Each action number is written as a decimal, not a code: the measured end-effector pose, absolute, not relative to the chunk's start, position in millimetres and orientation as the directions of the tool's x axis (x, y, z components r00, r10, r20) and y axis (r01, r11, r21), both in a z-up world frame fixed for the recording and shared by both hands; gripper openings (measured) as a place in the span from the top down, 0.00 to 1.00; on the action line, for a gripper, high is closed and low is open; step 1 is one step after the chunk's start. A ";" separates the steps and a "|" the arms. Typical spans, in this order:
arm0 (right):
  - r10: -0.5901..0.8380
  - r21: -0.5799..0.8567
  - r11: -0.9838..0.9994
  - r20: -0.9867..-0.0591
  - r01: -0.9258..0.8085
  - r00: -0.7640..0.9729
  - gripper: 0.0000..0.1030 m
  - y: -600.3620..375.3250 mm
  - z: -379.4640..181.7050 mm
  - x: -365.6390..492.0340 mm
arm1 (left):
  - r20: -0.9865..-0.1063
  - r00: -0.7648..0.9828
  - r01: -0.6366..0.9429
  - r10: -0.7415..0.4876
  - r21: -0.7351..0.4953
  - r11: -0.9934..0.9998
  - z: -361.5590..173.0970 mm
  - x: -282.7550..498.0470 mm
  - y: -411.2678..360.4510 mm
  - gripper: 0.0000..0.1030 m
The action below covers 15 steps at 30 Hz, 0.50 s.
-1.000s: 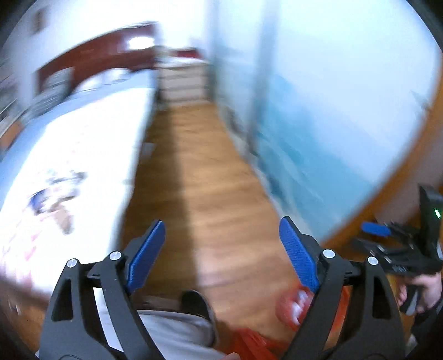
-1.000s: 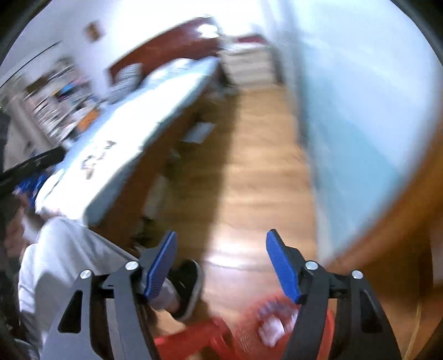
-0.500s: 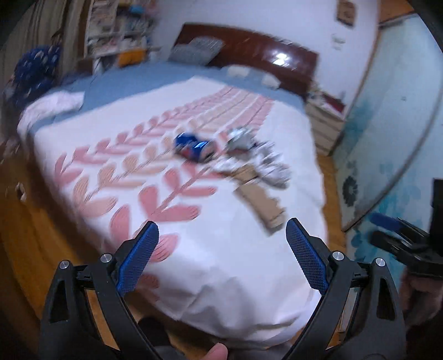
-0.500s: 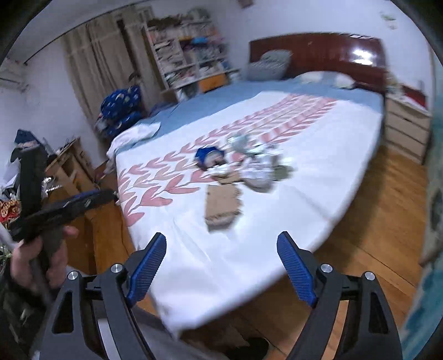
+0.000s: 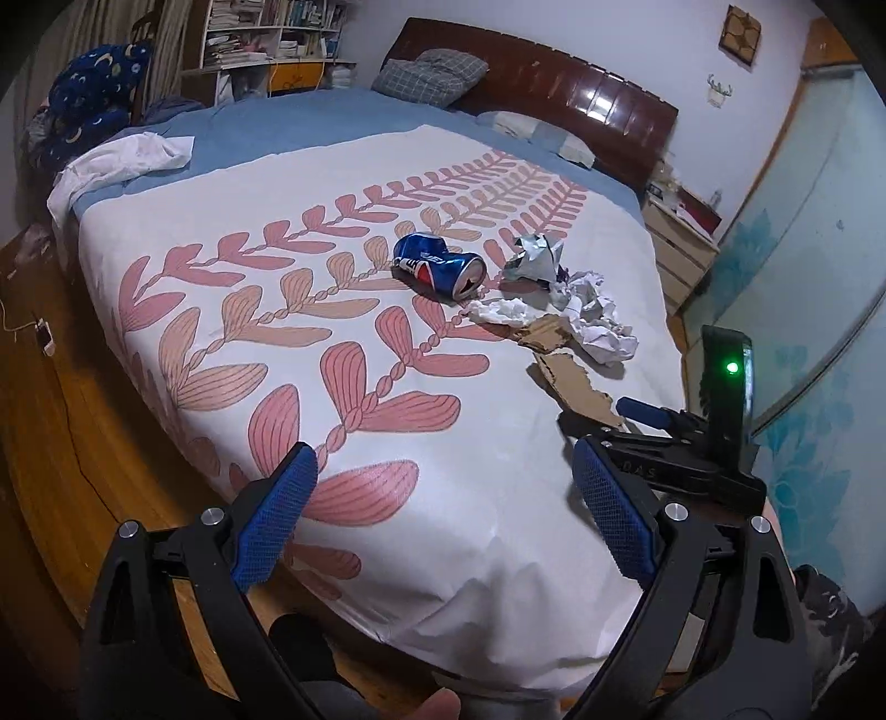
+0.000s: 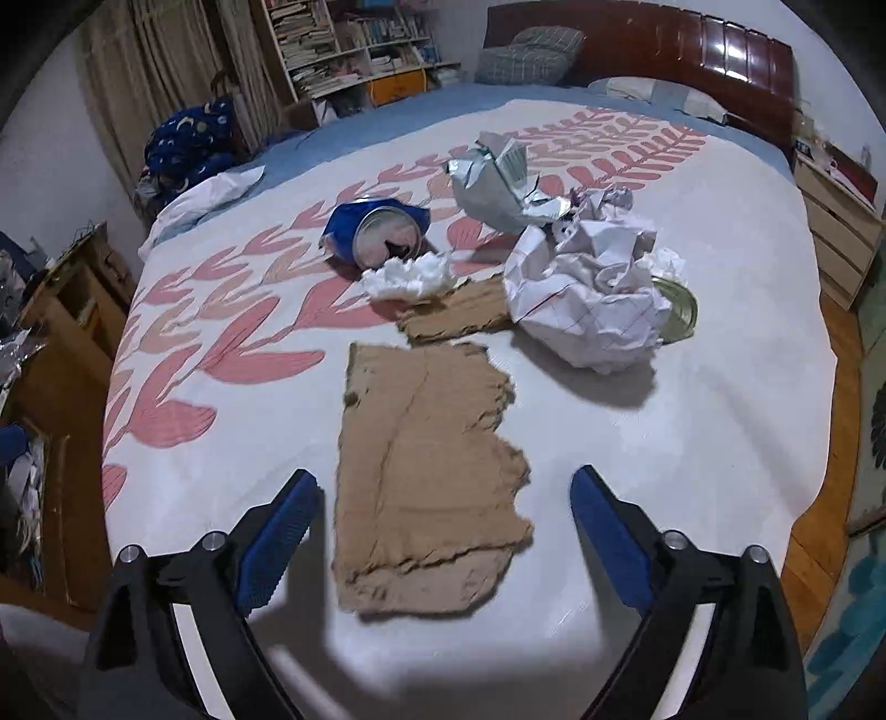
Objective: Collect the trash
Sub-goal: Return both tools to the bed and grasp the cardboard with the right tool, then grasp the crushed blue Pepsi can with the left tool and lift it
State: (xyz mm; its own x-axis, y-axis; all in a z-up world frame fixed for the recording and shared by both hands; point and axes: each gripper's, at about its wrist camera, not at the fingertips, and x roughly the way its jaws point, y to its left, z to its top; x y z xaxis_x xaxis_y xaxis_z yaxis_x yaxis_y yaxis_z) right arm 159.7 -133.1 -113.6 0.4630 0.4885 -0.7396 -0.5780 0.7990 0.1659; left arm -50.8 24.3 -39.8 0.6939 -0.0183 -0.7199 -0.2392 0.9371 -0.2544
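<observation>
A: Left hand-held gripper (image 5: 437, 520): jaws wide, empty, over the foot of the bed (image 5: 498, 581). Crushed blue can (image 5: 440, 266) lies well ahead, trash pile ahead and right of it.

B: Right hand-held gripper (image 6: 443, 531): also spread wide, holding nothing. Large torn cardboard piece (image 6: 426, 476) lies flat just ahead, between its fingers, long axis running away from it. Crumpled paper (image 6: 592, 293) further ahead and right.

A: So the right is nearer; likely takes the cardboard first.

B: Flat sheet on soft bedding, edge may be hard to catch.

I see a bed (image 6: 720, 387) with a leaf-print cover and dark headboard (image 6: 692, 50). Bookshelf (image 6: 354, 39) behind, nightstand (image 6: 836, 221) beside it.
</observation>
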 end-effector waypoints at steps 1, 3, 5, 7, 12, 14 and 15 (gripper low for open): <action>0.482 0.162 0.807 -0.736 -0.569 0.475 0.39 -134.5 -114.1 162.3 | -0.722 0.692 -0.240 -0.018 -0.253 0.937 -40.0 -47.4 24.6 0.10; 0.521 0.212 0.795 -0.718 -0.569 0.461 0.41 -144.7 -113.3 167.0 | -0.724 0.689 -0.240 -0.023 -0.257 0.936 -40.5 -32.8 26.8 0.10; 0.536 0.225 0.785 -0.713 -0.577 0.452 0.42 -149.6 -113.5 167.2 | -0.727 0.686 -0.248 -0.027 -0.269 0.931 -42.5 -13.4 30.8 0.10; 0.574 0.263 0.766 -0.691 -0.587 0.440 0.42 -160.2 -110.9 161.9 | -0.722 0.691 -0.247 -0.034 -0.280 0.928 -43.9 4.1 32.5 0.10; 0.642 0.341 0.730 -0.639 -0.592 0.424 0.42 -187.2 -96.2 142.0 | -0.678 0.734 -0.147 0.031 -0.113 0.983 -44.6 77.4 12.2 0.10; 0.654 0.347 0.722 -0.626 -0.599 0.425 0.42 -196.7 -91.8 130.1 | -0.669 0.738 -0.091 0.093 0.038 0.995 -51.8 109.7 -4.2 0.10; 0.660 0.350 0.716 -0.622 -0.604 0.421 0.42 -199.0 -90.9 126.1 | -0.666 0.739 -0.078 0.103 0.068 0.995 -55.2 118.8 -7.3 0.10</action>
